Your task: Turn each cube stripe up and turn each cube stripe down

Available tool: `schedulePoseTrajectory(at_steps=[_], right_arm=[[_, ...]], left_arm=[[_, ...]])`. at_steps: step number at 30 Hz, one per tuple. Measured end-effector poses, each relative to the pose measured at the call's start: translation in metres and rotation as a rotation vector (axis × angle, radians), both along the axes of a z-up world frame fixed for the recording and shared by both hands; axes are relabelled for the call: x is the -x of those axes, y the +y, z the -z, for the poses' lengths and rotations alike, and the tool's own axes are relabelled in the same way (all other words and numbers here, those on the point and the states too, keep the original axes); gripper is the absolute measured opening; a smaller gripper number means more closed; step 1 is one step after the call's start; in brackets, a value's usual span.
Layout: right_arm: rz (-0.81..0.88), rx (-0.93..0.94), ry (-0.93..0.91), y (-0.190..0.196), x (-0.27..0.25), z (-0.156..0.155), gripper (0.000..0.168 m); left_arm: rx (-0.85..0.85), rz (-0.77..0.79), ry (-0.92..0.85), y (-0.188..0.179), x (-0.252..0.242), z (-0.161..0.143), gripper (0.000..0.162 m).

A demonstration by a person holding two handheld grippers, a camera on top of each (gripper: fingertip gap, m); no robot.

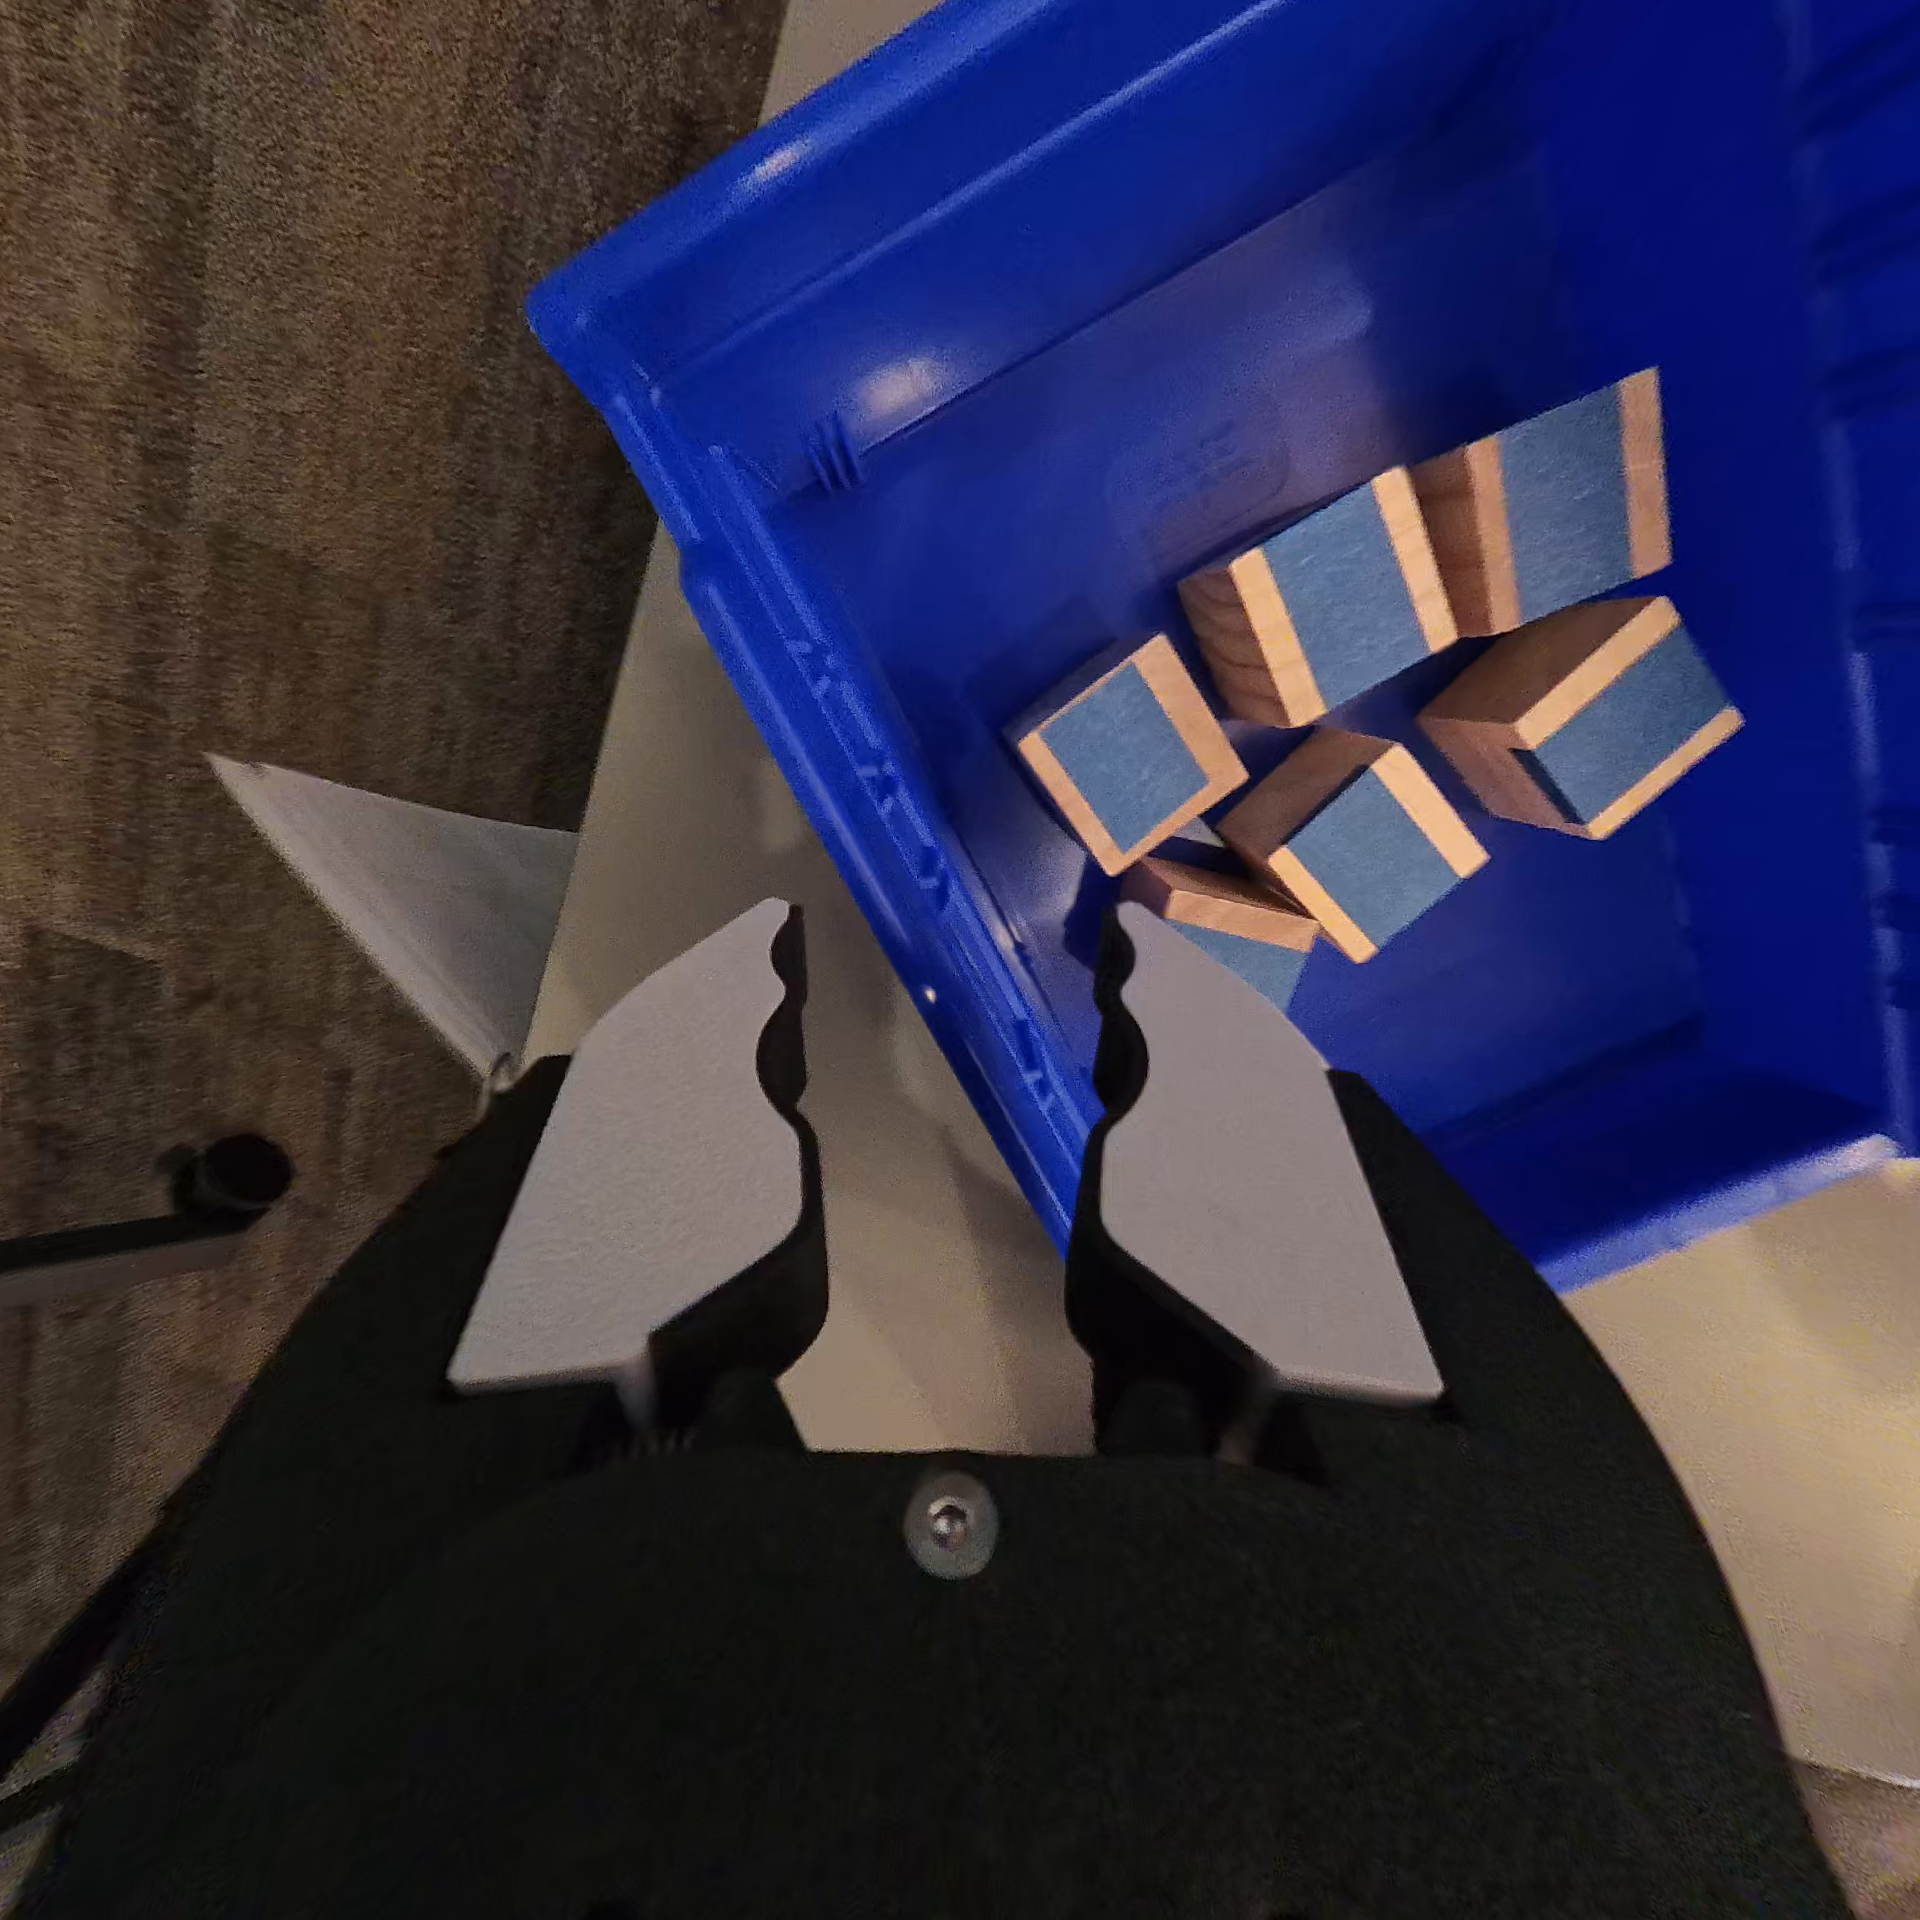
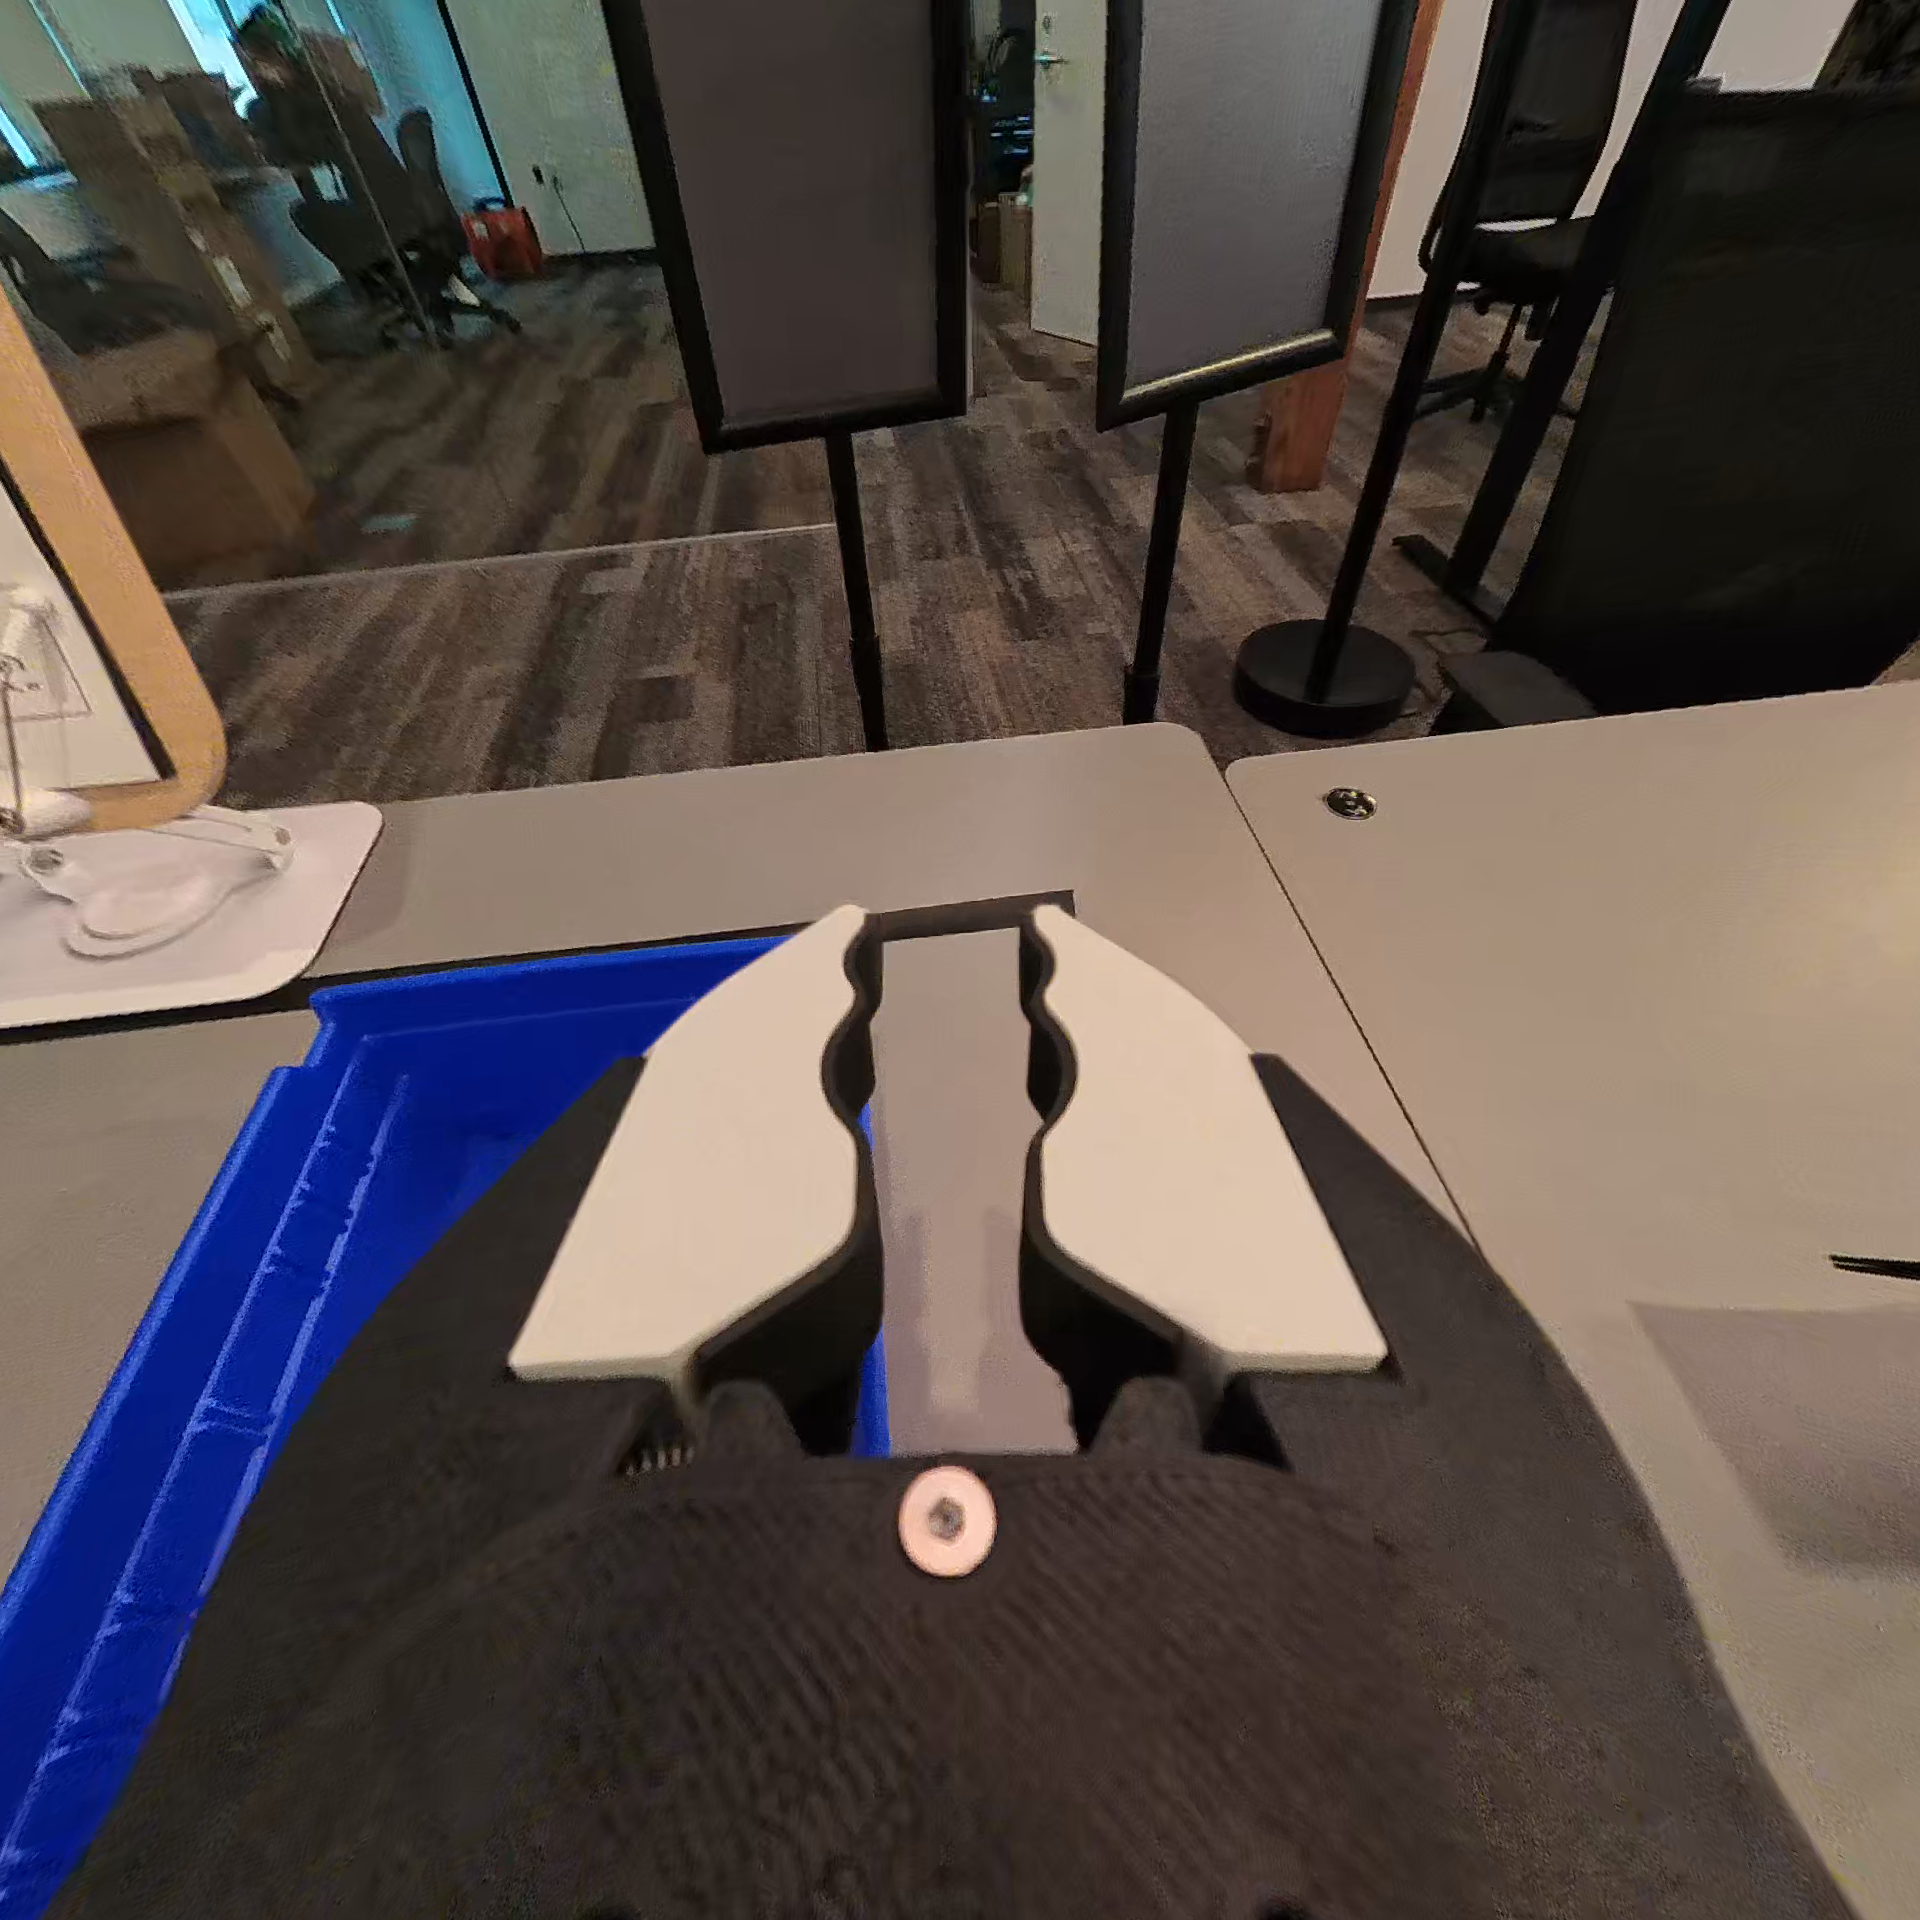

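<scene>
Left gripper (image 1: 951,935) hangs wide and empty over the blue bin's (image 1: 1039,208) edge, 6 cubes (image 1: 1361,603) apparently stripe-up, down-turning left.

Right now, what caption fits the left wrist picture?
Open left gripper poised at blue bin holding six striped wooden cubes.

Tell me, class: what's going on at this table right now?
A person holds two handheld grippers over a blue bin of wooden cubes with blue stripes. Several cubes show their stripe upward. The left gripper hangs open over the bin's near rim, close to the cubes, holding nothing. The right gripper hovers open and empty over the grey table beside the bin.
</scene>
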State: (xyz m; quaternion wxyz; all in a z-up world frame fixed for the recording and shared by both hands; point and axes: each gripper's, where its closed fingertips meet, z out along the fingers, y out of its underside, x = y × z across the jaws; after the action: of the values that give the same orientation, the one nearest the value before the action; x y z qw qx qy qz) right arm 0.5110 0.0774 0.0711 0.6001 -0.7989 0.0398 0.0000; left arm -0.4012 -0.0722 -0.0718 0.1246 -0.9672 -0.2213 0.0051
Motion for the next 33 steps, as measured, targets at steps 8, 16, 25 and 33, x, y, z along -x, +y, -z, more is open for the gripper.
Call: schedulePoseTrajectory(at_steps=[8, 16, 25, 33], right_arm=[[-0.061, 0.066, -0.051, 0.01, 0.022, 0.011, 0.026], [-0.101, 0.095, -0.063, 0.016, 0.033, 0.018, 0.022], [-0.138, 0.143, -0.13, 0.021, 0.05, 0.027, 0.021], [-0.15, 0.216, -0.244, 0.028, 0.06, 0.042, 0.021]], left_arm=[[0.219, 0.053, -0.018, -0.013, -0.007, 0.03, 0.043], [0.238, 0.108, -0.014, 0.001, -0.013, 0.033, 0.027], [0.062, 0.403, 0.057, 0.089, -0.048, 0.034, 0.011], [-0.038, 0.659, 0.098, 0.123, -0.074, 0.034, 0.015]])
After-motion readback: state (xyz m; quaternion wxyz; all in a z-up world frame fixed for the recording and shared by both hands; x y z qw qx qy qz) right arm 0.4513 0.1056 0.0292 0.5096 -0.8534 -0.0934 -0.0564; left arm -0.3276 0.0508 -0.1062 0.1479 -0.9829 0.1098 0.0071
